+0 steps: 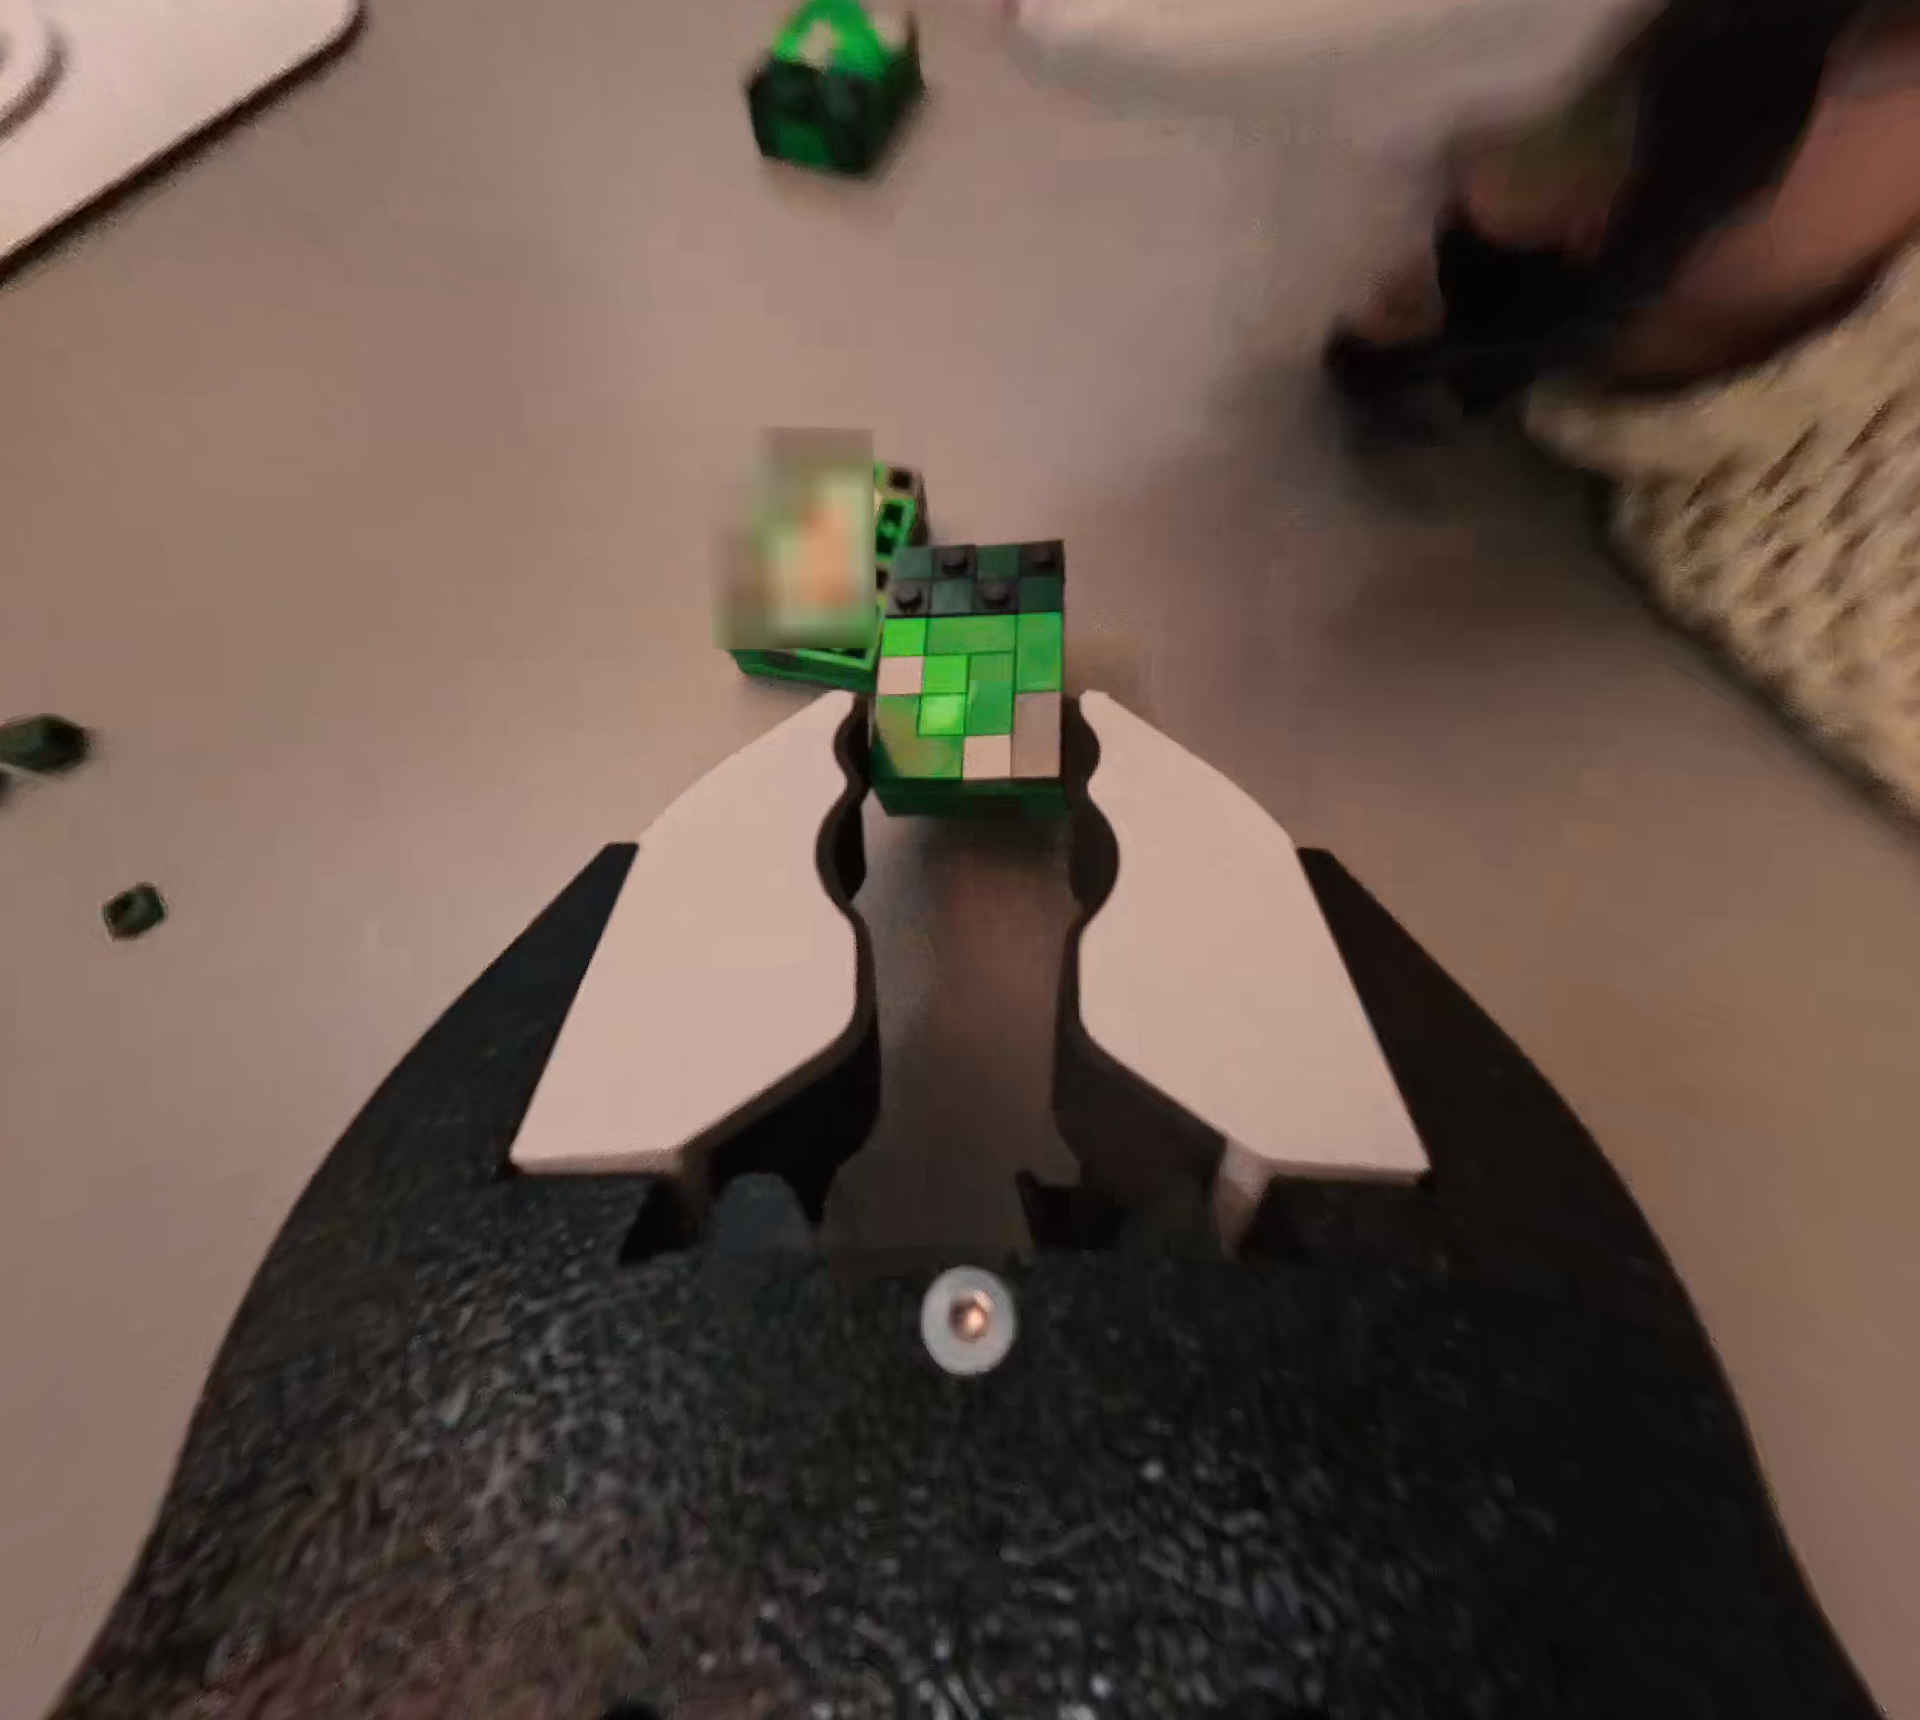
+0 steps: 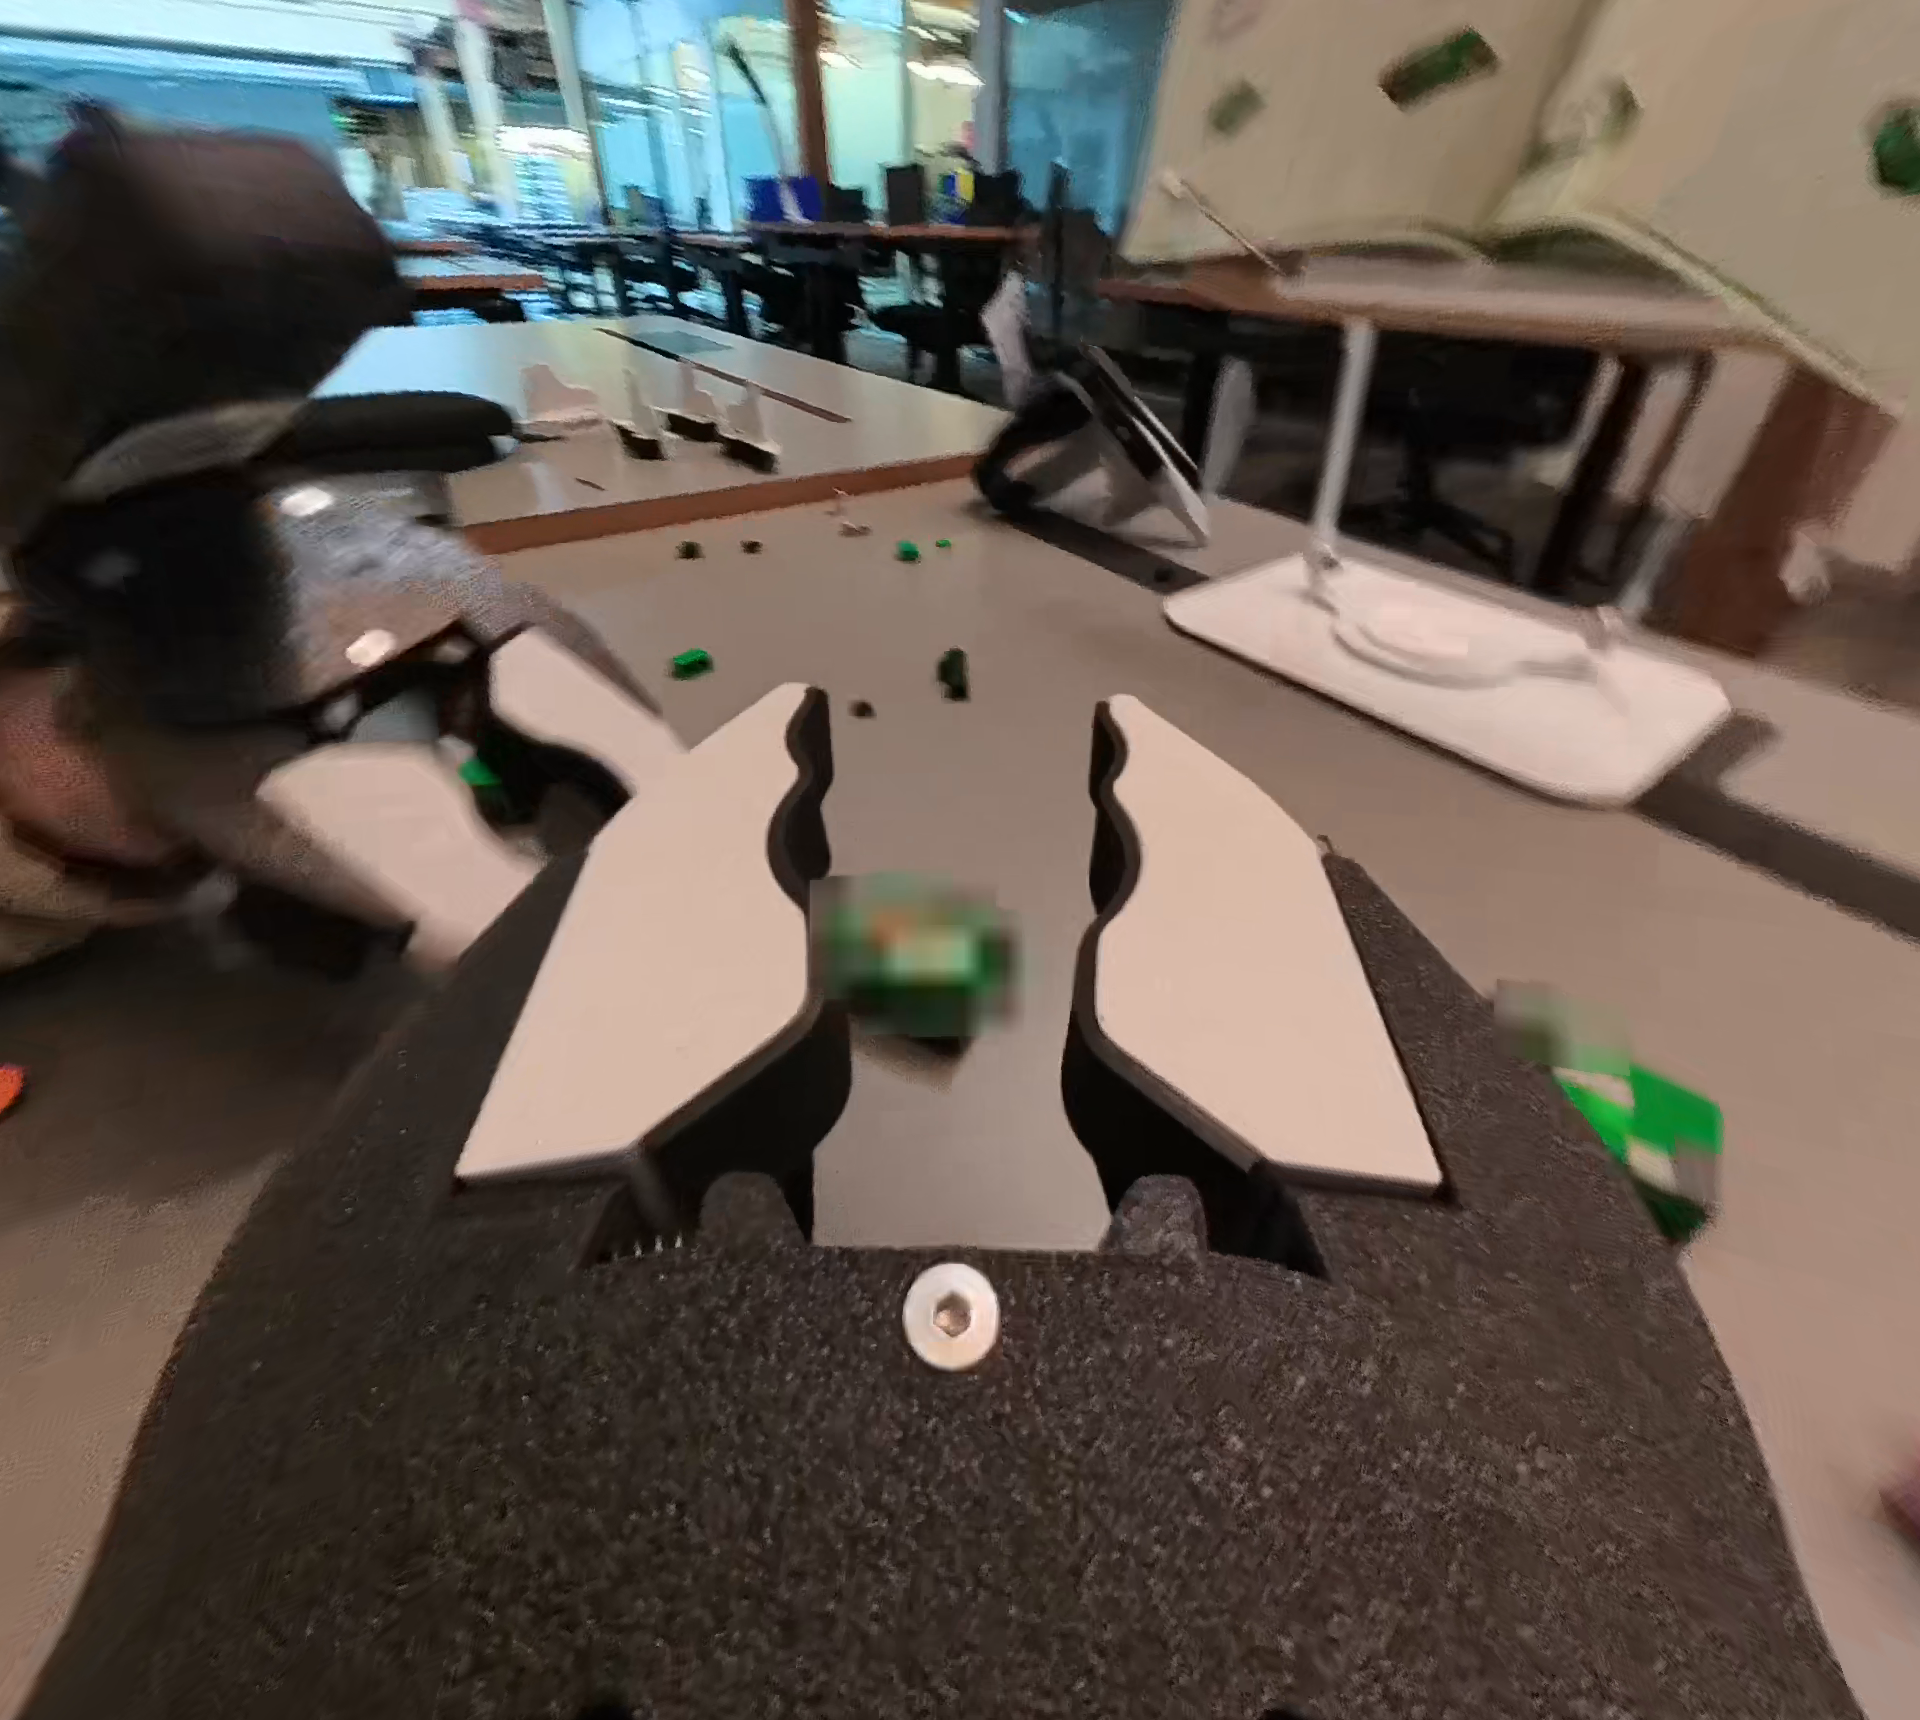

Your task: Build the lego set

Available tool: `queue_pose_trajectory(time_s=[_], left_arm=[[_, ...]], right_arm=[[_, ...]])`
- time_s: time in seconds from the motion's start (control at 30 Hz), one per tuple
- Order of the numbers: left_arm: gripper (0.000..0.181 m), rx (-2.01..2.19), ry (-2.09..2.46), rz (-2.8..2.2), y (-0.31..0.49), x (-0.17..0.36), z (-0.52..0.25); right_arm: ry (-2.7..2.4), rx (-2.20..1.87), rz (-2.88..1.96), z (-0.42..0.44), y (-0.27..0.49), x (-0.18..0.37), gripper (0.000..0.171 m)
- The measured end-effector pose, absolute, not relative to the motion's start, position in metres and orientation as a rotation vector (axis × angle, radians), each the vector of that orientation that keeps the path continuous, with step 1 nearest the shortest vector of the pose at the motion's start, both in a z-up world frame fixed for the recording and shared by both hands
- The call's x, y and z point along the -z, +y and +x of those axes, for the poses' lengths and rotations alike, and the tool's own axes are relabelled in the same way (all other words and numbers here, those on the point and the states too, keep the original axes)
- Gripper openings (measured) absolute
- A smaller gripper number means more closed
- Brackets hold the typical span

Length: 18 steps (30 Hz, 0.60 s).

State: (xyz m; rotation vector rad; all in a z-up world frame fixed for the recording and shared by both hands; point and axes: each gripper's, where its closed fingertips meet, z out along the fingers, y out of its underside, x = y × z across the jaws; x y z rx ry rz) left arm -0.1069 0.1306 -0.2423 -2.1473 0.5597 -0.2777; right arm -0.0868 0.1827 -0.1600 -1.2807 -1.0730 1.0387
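My left hand-held gripper (image 1: 966, 735) has its jaws narrowed around a green block assembly (image 1: 968, 702) with dark studs on top; the fingers (image 1: 821, 756) sit just beside its two sides, but I cannot tell whether they actually press on it. The assembly stands on the grey worktop (image 1: 416, 475), with another green build (image 1: 831, 569) touching it behind, partly under a mosaic patch. A further green cube (image 1: 836, 81) lies well beyond, toward the far edge.

My right hand-held gripper (image 2: 961, 735) is wide open and holds nothing; a green piece (image 2: 920, 958), smeared by a patch, lies on the worktop between its fingers. Another green build (image 2: 1652, 1140) is half cut off by the gripper body at the right. Small loose bricks (image 2: 691, 662) dot the far worktop. The other gripper is motion-blurred in both views.
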Motion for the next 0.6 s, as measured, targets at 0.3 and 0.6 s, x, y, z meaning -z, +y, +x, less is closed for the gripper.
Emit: queue_pose_trajectory(time_s=[0.3,0.6], left_arm=[[0.035,1.181,0.339,-2.080,0.090,0.176,-0.118],[0.111,0.631,0.563,-1.880,0.100,0.171,-0.118]], right_arm=[[-1.529,-0.974,-0.888,-0.118,0.092,0.168,0.060],[-1.528,-1.268,-1.149,-0.110,0.094,0.170,0.019]])
